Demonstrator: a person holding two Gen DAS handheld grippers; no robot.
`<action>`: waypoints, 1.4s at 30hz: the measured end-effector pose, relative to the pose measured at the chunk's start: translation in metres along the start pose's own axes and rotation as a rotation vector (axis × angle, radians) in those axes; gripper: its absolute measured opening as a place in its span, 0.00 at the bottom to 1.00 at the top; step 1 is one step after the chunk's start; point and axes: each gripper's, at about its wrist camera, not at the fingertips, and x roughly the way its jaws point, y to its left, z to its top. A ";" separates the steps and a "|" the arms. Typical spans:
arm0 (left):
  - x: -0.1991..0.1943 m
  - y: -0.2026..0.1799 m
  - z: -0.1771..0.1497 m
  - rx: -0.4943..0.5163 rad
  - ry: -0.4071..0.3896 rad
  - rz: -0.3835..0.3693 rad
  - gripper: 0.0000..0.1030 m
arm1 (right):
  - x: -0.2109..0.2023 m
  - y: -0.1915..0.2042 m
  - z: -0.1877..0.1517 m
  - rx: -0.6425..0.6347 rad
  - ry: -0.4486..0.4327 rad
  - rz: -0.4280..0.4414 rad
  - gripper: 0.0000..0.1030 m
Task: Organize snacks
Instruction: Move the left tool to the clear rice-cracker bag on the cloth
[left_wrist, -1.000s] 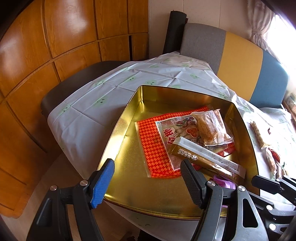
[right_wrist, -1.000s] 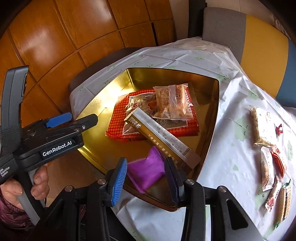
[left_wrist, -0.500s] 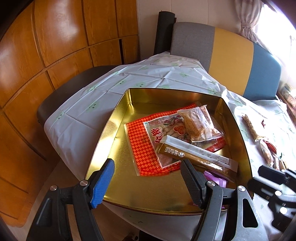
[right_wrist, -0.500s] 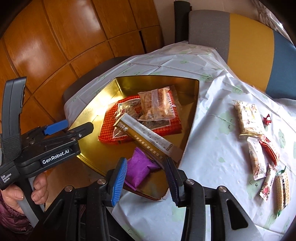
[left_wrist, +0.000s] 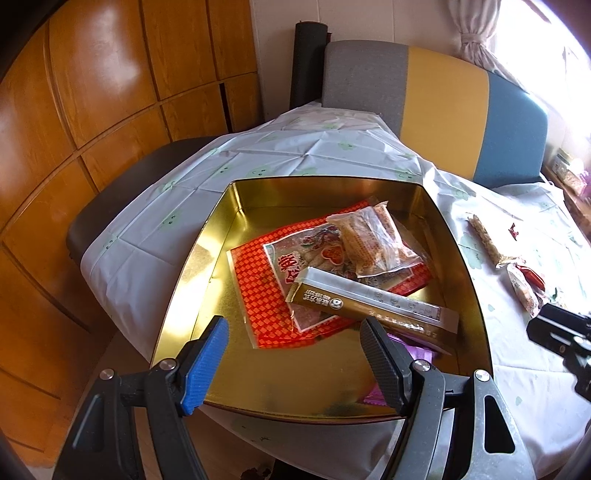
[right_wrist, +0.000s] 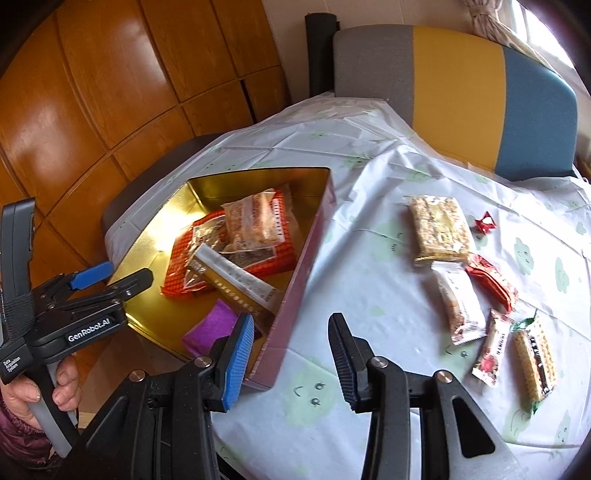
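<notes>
Wood-panelled wall (left_wrist: 110, 110) behind, striped grey, yellow and blue chair back (right_wrist: 461, 85) at the far side of a table under a white cloth with pale green faces (right_wrist: 369, 288). On the cloth, gold tin tray (left_wrist: 207, 273) holding a red checkered packet (left_wrist: 258, 291) at the bottom, clear bag of golden biscuits (left_wrist: 373, 240) on top of it, long gold and white box (left_wrist: 369, 306) lying across, purple wrapper (right_wrist: 212, 328) at the near corner just beside the box. Right of the tray, loose on the cloth: large oat bar (right_wrist: 439, 227), small red candy (right_wrist: 485, 223), white bar (right_wrist: 460, 308), red packet (right_wrist: 491, 282), small red and white stick (right_wrist: 493, 349), wafer in clear wrap (right_wrist: 533, 356). Left gripper (left_wrist: 293, 363) hovering over the tray's near edge, fingers spread wide, nothing between them. Right gripper (right_wrist: 291, 360) above bare cloth just right of the tray's side wall, likewise spread and gripping nothing.
</notes>
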 end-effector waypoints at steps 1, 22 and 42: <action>0.000 -0.001 0.000 0.003 0.000 -0.001 0.72 | -0.001 -0.004 -0.001 0.005 -0.001 -0.009 0.41; -0.005 -0.041 0.010 0.097 -0.012 -0.025 0.72 | -0.050 -0.109 -0.006 0.056 -0.031 -0.280 0.41; -0.002 -0.150 0.045 0.265 0.016 -0.190 0.72 | -0.067 -0.228 -0.023 0.279 -0.002 -0.443 0.41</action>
